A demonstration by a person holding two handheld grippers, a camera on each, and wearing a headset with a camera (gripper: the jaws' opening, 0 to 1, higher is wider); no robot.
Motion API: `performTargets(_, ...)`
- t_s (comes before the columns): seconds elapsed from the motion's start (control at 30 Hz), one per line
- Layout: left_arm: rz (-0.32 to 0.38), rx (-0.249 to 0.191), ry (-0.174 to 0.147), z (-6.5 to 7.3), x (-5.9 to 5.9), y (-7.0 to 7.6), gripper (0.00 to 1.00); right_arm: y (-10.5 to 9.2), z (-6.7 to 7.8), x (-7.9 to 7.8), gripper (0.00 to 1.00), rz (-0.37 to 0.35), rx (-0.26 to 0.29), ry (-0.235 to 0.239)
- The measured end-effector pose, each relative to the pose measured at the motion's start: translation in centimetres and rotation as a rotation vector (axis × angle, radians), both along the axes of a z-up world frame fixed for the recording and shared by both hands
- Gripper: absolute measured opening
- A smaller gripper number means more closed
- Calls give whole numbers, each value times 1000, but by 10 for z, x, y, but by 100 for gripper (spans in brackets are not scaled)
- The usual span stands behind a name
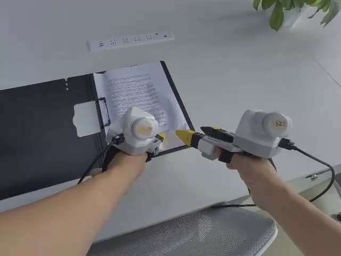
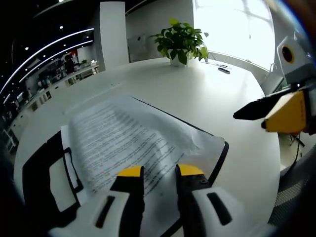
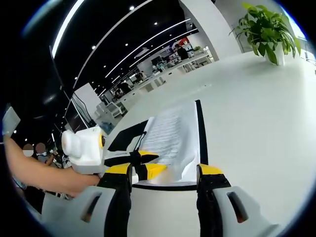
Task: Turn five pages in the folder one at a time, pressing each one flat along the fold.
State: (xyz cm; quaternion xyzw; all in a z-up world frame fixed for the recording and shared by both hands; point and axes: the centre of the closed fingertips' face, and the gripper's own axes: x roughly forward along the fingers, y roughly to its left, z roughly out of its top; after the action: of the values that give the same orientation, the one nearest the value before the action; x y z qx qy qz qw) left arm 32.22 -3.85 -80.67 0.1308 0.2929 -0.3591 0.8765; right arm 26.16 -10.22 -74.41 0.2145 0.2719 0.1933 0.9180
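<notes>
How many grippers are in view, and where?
2. The left white yellow-tipped gripper is at the near edge of the printed page in the black folder; the right gripper is by the folder's near right corner.

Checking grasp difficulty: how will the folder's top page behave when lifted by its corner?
Probably floppy: the page bows and wrinkles near its free corner. Likely light and thin, so a push may crease it. The clip should keep its bound edge anchored.

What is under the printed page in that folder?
The black folder lies under the printed page, showing as a dark border along its right edge. Any sheets beneath are hidden by that top page.
</notes>
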Motion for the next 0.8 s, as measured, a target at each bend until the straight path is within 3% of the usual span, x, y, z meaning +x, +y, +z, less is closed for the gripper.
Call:
performTargets(0.2,-5,4,5,-1,0,0,16,4,-10,3,45,1,-10,23)
performTargets(0.5,0,4,9,-1,2,0,12,3,-30,17,26,-36,-23,76)
performTargets(0.6,3,3,10,-1,2,1,12,0,-34,22,24,-50,-29,91)
performTargets(0.8,3,5,13,-1,2,1,11,3,-42,18,14,-55,-43,137)
